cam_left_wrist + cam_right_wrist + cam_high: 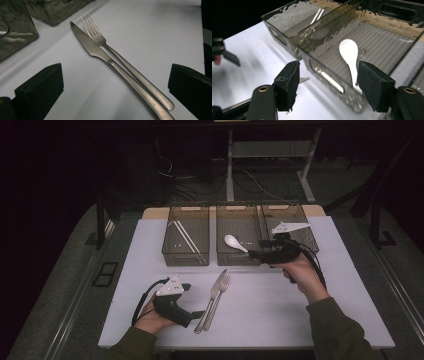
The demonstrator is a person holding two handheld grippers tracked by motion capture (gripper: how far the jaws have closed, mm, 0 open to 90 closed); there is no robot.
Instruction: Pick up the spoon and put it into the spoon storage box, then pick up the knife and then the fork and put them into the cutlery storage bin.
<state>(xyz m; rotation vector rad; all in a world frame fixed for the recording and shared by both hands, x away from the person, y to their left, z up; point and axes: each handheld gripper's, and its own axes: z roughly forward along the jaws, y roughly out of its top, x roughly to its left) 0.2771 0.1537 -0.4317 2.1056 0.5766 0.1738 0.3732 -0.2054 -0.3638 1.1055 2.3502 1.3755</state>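
nearest the camera in the high view were two dark green sleeves, one on each forearm, over the white table (260,315). there were two black hand-held grippers. the left gripper (199,314) lay low on the table in the left hand, and its two jaws stood wide apart with nothing between them. in the left gripper view, one shiny metal table knife (100,53) and one shiny metal fork (100,40) lay side by side on the table ahead of those jaws, touching along their handles, tips pointing away. the right gripper (255,253) was held at the near wall of the middle bin. its two jaws stood apart, not pressing on anything. one small white spoon (350,56) lay inside that bin, its bowl away from the gripper and its handle leaning up against the near wall, just past the jaws. there were three see-through smoky plastic bins in a row at the far side of the table. the left bin (172,254) had two thin pale sticks (185,237) in it. the middle bin (240,209) had the one spoon. i could not tell what lay in the right bin (307,227).
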